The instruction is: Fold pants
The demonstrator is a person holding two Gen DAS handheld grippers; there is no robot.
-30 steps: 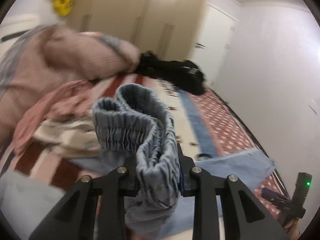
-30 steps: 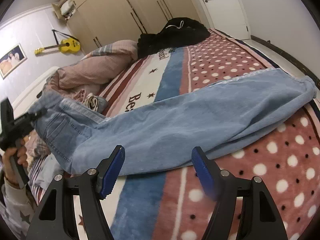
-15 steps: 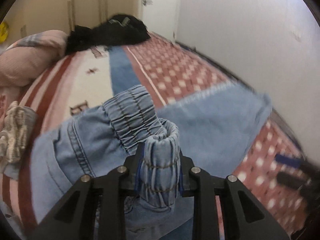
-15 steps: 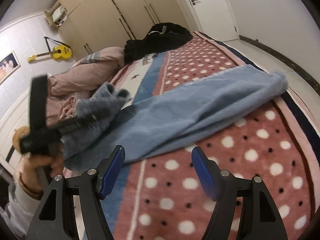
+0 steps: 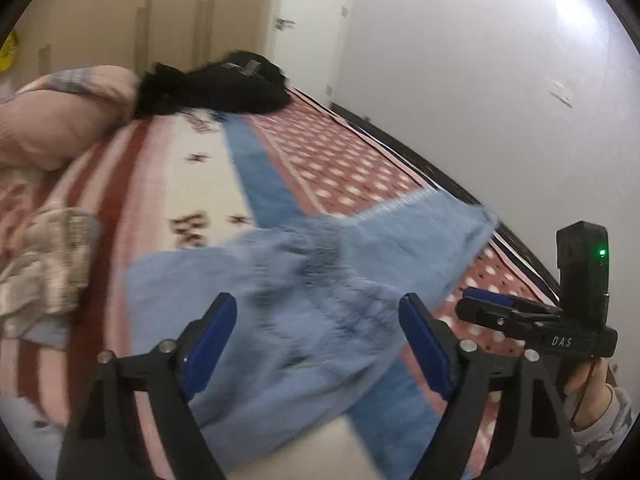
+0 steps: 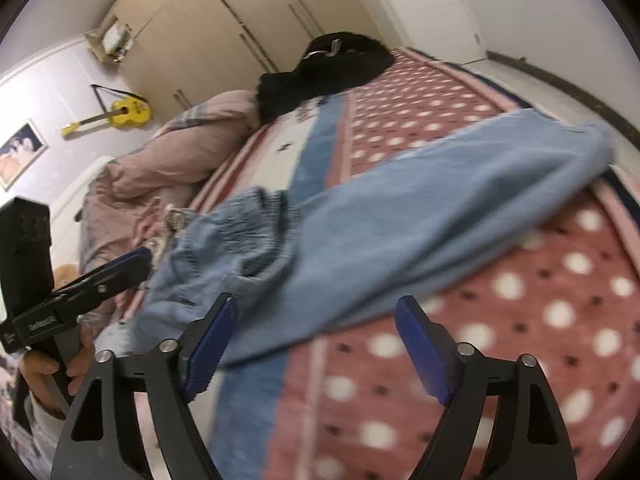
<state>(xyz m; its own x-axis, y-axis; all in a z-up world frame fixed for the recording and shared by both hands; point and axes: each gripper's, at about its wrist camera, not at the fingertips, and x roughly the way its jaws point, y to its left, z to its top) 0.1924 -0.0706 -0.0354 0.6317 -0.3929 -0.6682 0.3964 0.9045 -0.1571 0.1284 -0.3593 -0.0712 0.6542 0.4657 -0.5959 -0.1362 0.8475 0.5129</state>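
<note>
Left gripper [image 5: 316,340] opening wide, blue flat pads clear of cloth | right gripper [image 6: 316,340] opening too, nothing pinched | pants [image 6: 400,216]: soft pale denim, gathered elastic waistband, lay rumpled across fleecy polka-dot blanket [image 6: 540,320] | black clothing heap [image 6: 324,64] beyond.

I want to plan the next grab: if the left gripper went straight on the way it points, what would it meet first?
Most likely the blue pants, lying crumpled on the bed right ahead of the opening left gripper; depth is blurred.
</note>
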